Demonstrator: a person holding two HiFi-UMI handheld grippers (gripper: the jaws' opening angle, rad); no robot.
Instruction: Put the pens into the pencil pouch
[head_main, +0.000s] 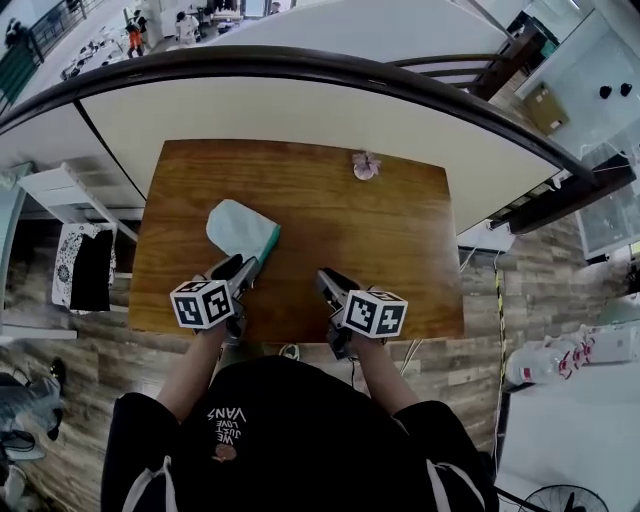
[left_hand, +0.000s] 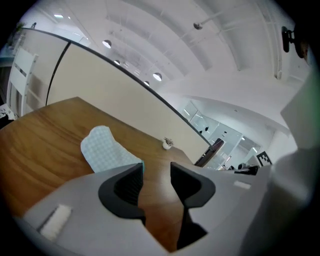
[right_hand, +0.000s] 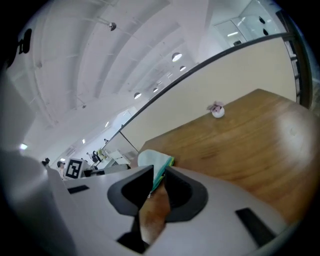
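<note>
A pale teal pencil pouch (head_main: 242, 230) lies flat on the wooden table (head_main: 400, 230), left of centre, with its darker teal edge toward me. No pen shows in any view. My left gripper (head_main: 243, 268) hovers just short of the pouch's near end, its jaws wide apart with only table between them (left_hand: 156, 180); in the left gripper view the pouch (left_hand: 105, 150) sits ahead and left. My right gripper (head_main: 328, 283) is held over the table's front part, right of the pouch. Its jaws (right_hand: 159, 182) stand a little apart and hold nothing; the pouch (right_hand: 155, 161) shows beyond the gap.
A small pink-and-white ornament (head_main: 366, 166) stands near the table's far edge, also visible in the gripper views (left_hand: 167, 144) (right_hand: 217, 110). A curved railing and cream wall run behind the table. Wood-plank floor surrounds it.
</note>
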